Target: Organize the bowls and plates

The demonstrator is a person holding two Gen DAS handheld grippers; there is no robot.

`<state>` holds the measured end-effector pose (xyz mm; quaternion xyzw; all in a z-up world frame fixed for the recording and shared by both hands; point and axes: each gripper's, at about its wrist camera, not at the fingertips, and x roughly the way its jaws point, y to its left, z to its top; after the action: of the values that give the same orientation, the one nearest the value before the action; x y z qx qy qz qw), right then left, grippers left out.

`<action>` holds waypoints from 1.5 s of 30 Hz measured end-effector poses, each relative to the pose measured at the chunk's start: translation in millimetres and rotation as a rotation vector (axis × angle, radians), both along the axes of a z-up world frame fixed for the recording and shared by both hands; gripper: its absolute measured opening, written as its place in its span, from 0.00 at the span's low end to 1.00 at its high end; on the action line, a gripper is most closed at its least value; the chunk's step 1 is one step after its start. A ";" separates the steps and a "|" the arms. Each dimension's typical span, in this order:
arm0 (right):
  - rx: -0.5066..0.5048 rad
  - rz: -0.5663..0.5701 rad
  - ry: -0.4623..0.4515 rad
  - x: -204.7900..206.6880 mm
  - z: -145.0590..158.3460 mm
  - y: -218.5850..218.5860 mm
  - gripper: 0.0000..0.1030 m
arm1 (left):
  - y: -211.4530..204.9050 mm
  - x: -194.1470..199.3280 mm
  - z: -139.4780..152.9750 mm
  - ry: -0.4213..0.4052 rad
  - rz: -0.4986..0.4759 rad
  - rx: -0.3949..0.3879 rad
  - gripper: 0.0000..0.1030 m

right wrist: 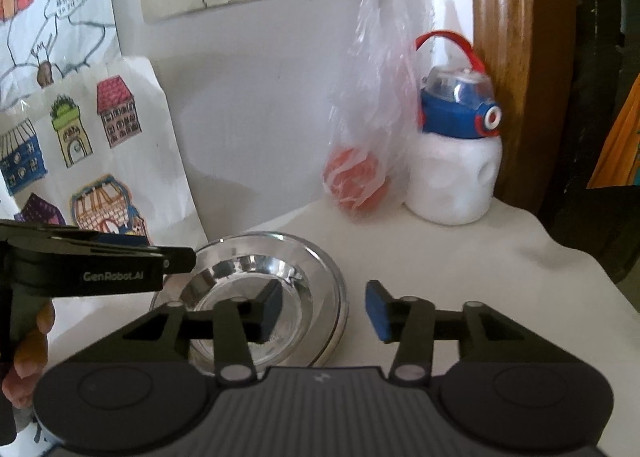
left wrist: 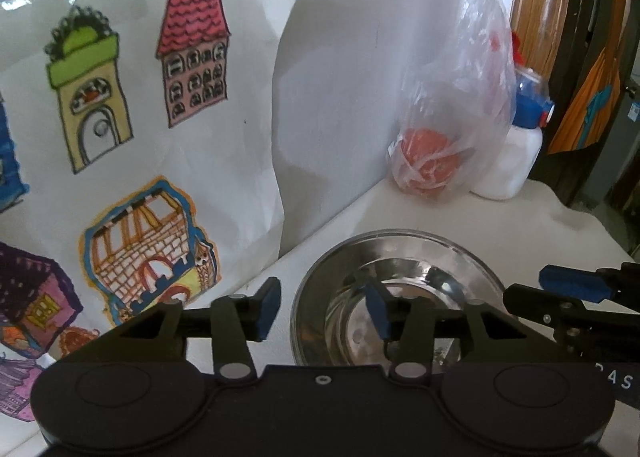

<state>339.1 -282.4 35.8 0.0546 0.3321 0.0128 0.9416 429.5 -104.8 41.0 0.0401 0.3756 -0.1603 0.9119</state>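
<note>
Here, steel bowl (left wrist: 396, 297) on white bench (left wrist: 540, 225), near wall. Left tool (left wrist: 324, 307) wide open, empty, straddling bowl's left rim. Right tool (right wrist: 324, 309) wide open, empty, over bowl's right rim. Behind: plastic bag with red fruit (right wrist: 356, 181), white bottle (right wrist: 456, 177) beside it; drawing sheet (left wrist: 120, 117) leaning left.

The left gripper (right wrist: 176, 257) carries the brand "GenRobot.AI" in pale letters on its side.

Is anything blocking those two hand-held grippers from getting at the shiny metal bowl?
Nothing visible is. The left hand-held gripper and right hand-held gripper are both open, straddling opposite sides of the bowl. The plastic bag and bottle stand well behind it.
</note>
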 end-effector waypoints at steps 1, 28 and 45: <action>0.001 -0.002 -0.006 -2.0 2.0 -0.5 0.56 | 1.1 -2.3 2.2 -0.006 0.000 -0.001 0.53; -0.006 -0.042 -0.241 -112.8 75.0 -4.1 0.94 | 24.9 -107.8 83.0 -0.242 0.014 -0.051 0.91; -0.010 -0.025 -0.343 -185.9 88.1 8.3 1.00 | 42.2 -184.7 108.2 -0.342 0.017 -0.079 0.99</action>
<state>153.2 -274.1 123.9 0.0508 0.1657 0.0084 0.9848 244.8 -62.6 149.2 0.0278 0.2086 -0.1581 0.9647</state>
